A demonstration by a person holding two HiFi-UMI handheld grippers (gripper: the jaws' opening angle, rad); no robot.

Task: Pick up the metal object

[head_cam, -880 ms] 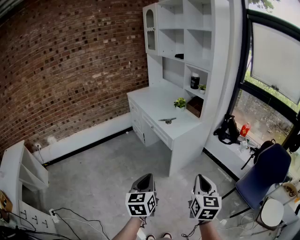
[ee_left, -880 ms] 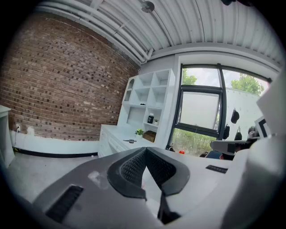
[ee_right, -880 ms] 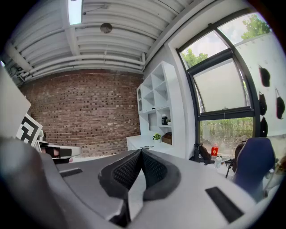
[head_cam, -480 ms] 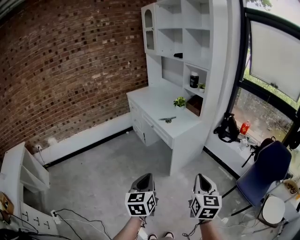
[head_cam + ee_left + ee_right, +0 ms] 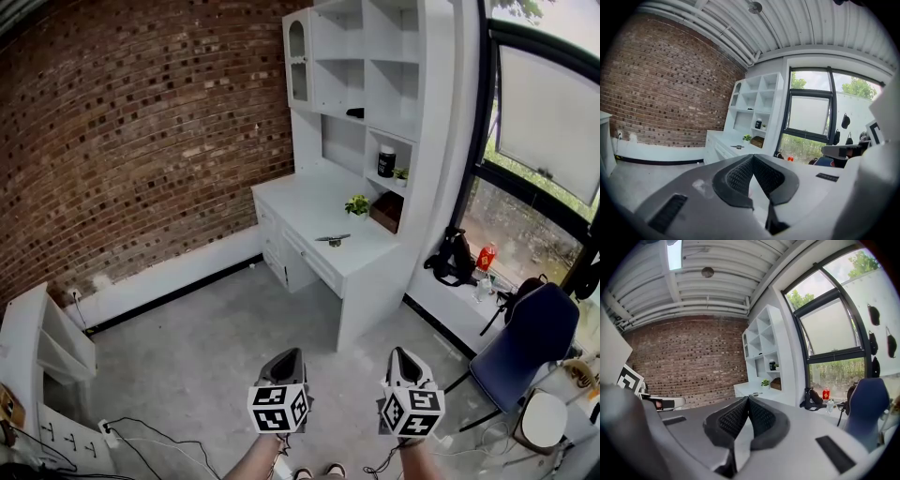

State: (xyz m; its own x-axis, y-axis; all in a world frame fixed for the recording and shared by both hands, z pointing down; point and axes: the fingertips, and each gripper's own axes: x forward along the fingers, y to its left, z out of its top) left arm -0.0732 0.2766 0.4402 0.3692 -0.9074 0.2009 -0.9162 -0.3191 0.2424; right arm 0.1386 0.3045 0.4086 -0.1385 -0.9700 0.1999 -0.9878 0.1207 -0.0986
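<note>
Brick wall (image 5: 141, 141) fills the left and rear of the head view. Grey floor (image 5: 206, 356) runs from it to the person's feet. A dark-framed window (image 5: 544, 112) takes up the right side.

White shelves (image 5: 375, 66) stand in the corner between wall and window, and a white desk (image 5: 309, 211) projects from their base along the wall. A white cabinet (image 5: 37, 347) sits at the left edge, with cables (image 5: 159, 436) on the floor beside it. A blue chair (image 5: 525, 342) stands at lower right, below the window.

Left gripper (image 5: 286, 361): held low at bottom centre, well apart from the desk; its own view shows the jaws together at the tips, nothing between them. Right gripper (image 5: 401, 356): just beside the left, at the same height; jaws likewise together at the tips, nothing held.

A black bag (image 5: 451, 258) lies on the sill right of the desk, and a red bottle (image 5: 485, 258) is near it. A brown box (image 5: 387, 212) rests at the desk's rear, under the lowest shelf. A potted plant (image 5: 357, 204) stands just left of the box. A black jar (image 5: 386, 161) occupies the cubby above.

The metal object (image 5: 332, 239) lies on the desk top near the front edge, in front of the plant and apart from it. Neither gripper touches it. Its form is too small to make out.
</note>
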